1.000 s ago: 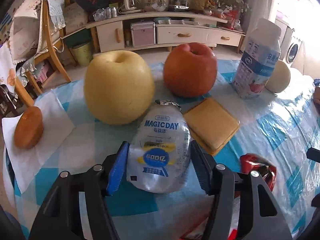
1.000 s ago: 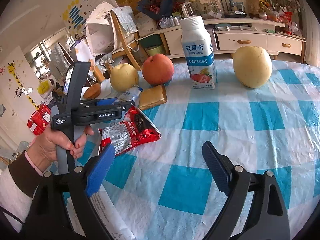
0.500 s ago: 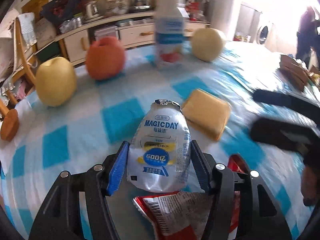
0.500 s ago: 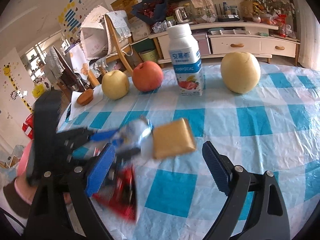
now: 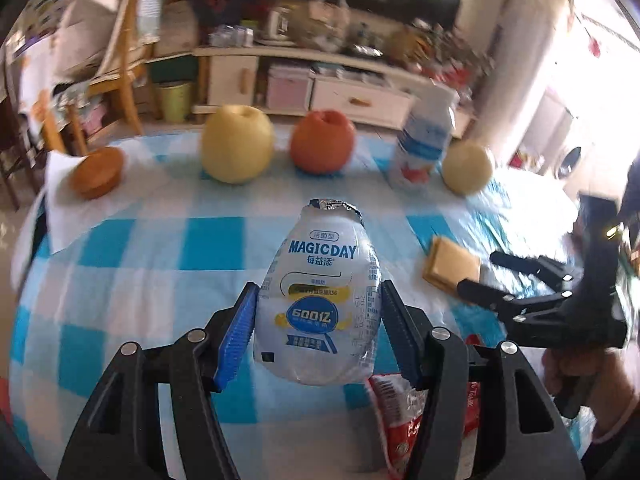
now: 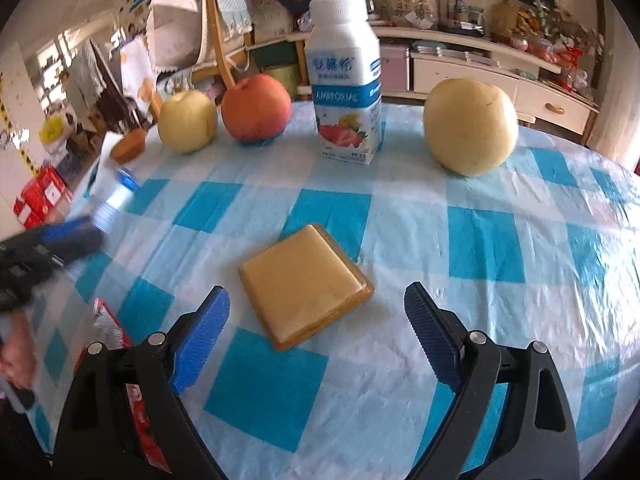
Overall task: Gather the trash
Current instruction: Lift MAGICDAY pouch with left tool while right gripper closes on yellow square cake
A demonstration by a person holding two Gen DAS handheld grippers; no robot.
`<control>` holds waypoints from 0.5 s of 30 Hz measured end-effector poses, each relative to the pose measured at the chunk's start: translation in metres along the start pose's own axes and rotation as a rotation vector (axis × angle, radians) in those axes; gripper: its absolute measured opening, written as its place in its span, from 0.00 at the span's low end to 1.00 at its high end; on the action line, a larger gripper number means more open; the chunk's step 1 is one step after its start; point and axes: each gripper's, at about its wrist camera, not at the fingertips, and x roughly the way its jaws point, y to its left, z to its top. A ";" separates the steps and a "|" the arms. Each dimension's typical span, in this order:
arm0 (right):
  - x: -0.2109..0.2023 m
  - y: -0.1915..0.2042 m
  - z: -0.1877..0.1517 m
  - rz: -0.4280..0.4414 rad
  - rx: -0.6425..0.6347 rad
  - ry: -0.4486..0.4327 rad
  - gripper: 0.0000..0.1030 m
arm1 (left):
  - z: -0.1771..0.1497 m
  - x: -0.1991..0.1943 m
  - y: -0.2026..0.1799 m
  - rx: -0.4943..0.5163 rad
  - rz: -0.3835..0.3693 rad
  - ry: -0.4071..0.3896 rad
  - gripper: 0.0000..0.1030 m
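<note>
Trash in the form of an empty white MAGICDAY drink bottle (image 5: 318,304), its foil lid torn at the top, sits clamped between the blue pads of the left hand-held gripper (image 5: 316,320), which grips it on both sides and holds it up over the worktop (image 5: 160,248), a table under a blue and white checked plastic cloth. Just below that gripper's right finger lies a red and silver snack wrapper (image 5: 394,420), crumpled flat on the cloth. The right hand-held gripper (image 6: 316,332) is wide open with nothing between its pads; it points down at a flat tan square sandwich biscuit (image 6: 304,284), which lies on the cloth just ahead of the gap and touches neither pad. In the left wrist view the right hand (image 5: 588,384) shows at the right edge, wrapped round its gripper's handle. In the right wrist view the left gripper is only a dark blur at the left edge. Farther back across the worktop stand a row of things, well apart from both grippers: a small round brown bun (image 5: 96,172) on a white paper napkin (image 5: 60,208), a yellow pear (image 5: 236,144), a red apple (image 5: 322,146), an upright white yogurt drink bottle (image 6: 346,80) with a strawberry on its label, and a second, larger yellow pear (image 6: 470,126). Beyond the table are a wooden chair (image 6: 220,44) and a long low cabinet (image 6: 500,68) crowded with household clutter.
</note>
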 end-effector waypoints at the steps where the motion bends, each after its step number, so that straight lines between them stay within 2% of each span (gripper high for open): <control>1: 0.002 0.001 0.001 -0.006 -0.011 0.002 0.87 | -0.001 -0.006 0.004 -0.024 -0.001 -0.007 0.60; 9: 0.012 0.009 0.004 -0.023 -0.102 0.028 0.87 | -0.023 -0.036 0.025 -0.172 -0.014 -0.012 0.60; 11: 0.011 0.012 0.002 -0.040 -0.128 0.029 0.80 | -0.031 -0.041 0.028 -0.210 -0.023 -0.011 0.60; 13: 0.010 0.018 0.001 -0.043 -0.163 0.025 0.69 | -0.039 -0.046 0.030 -0.238 -0.027 -0.010 0.60; 15: 0.008 0.019 0.000 -0.040 -0.176 0.021 0.66 | -0.045 -0.052 0.032 -0.256 -0.018 -0.015 0.60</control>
